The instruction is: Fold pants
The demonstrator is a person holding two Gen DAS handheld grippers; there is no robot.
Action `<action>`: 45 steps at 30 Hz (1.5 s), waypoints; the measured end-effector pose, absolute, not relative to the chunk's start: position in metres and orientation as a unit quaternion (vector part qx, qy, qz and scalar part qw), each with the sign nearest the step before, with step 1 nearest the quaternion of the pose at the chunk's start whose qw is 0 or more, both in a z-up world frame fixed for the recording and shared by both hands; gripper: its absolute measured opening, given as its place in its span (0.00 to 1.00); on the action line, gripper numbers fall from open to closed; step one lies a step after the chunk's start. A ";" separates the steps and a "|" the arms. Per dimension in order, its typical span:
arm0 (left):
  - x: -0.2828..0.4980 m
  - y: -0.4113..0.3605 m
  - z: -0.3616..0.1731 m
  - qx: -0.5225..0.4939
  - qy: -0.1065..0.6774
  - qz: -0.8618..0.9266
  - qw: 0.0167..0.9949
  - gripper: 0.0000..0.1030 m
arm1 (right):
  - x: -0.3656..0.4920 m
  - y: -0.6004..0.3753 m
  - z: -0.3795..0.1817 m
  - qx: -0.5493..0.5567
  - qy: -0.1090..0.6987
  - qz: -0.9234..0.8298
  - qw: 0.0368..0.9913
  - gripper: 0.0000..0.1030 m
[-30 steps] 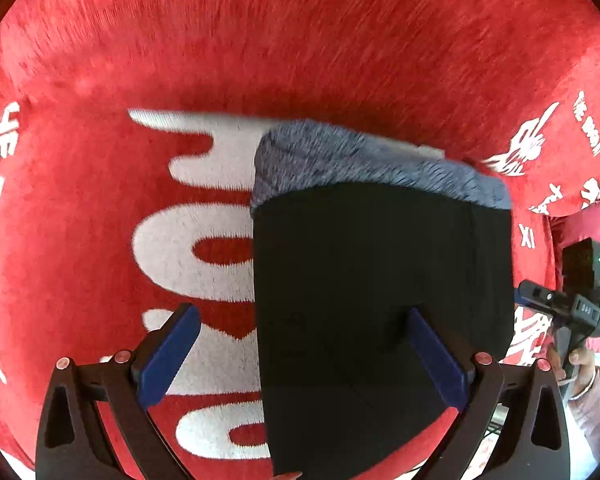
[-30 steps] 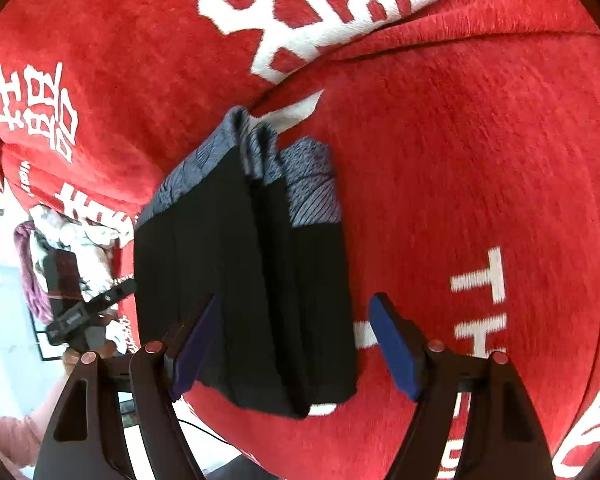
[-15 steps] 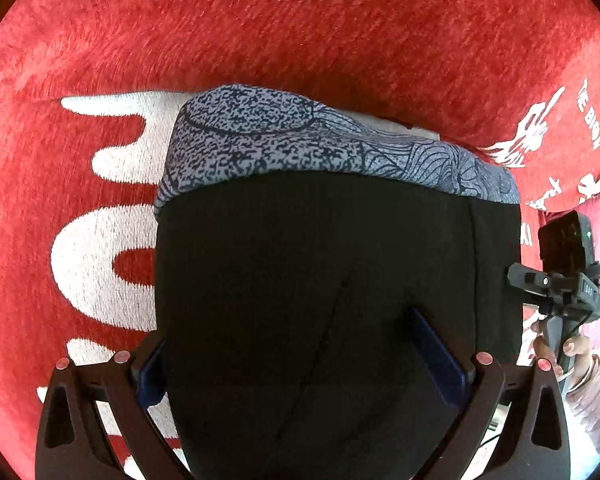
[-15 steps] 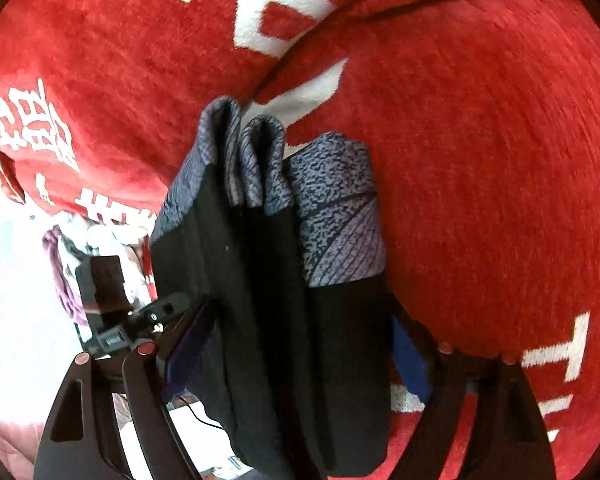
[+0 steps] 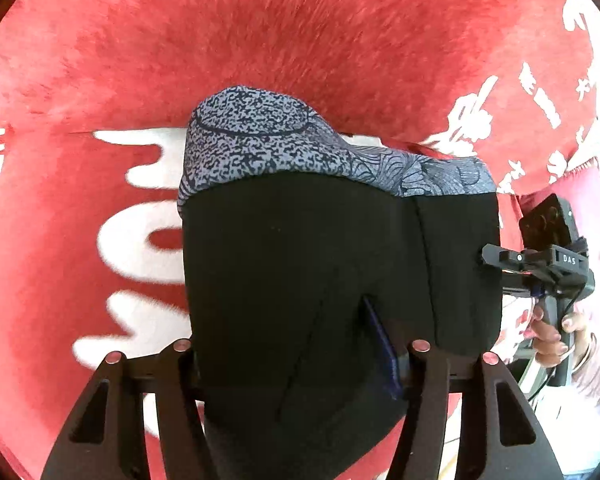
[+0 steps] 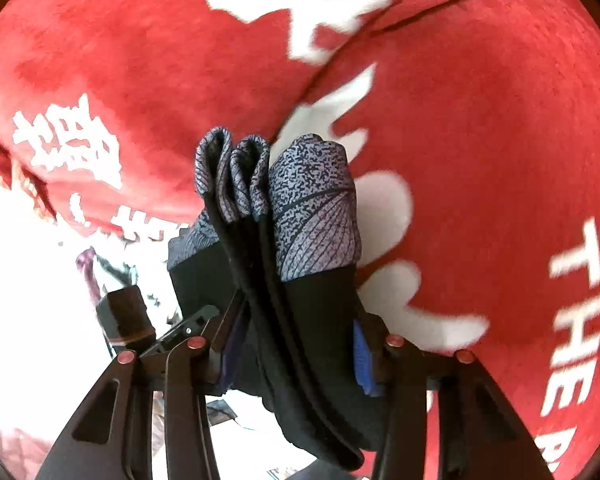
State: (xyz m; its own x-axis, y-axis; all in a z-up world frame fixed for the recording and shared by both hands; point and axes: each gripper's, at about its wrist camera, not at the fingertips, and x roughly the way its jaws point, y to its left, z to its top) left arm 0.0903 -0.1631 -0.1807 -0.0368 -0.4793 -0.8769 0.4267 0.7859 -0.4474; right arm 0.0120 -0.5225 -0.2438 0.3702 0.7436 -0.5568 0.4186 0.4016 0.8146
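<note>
Pants (image 5: pixel 300 264), folded into a thick bundle, sit between both grippers above the red blanket (image 5: pixel 260 40); your left gripper (image 5: pixel 296 360) and right gripper (image 6: pixel 296 344) are closing on it. Lift level, then set it down.

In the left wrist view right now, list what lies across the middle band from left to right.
White lettering on the red cover → folded pants → right gripper → hand holding it.
</note>
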 end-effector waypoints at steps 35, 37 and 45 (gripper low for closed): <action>0.072 -0.082 -0.205 0.043 0.634 -0.144 0.759 1.00 | 0.036 -0.393 -0.204 0.237 0.645 0.003 0.726 0.06; 0.068 -0.081 -0.201 0.060 0.637 -0.133 0.757 1.00 | 0.031 -0.389 -0.201 0.204 0.661 -0.003 0.722 0.06; 0.045 -0.074 -0.186 0.098 0.648 -0.116 0.747 1.00 | -0.008 -0.391 -0.180 0.230 0.671 -0.021 0.704 0.10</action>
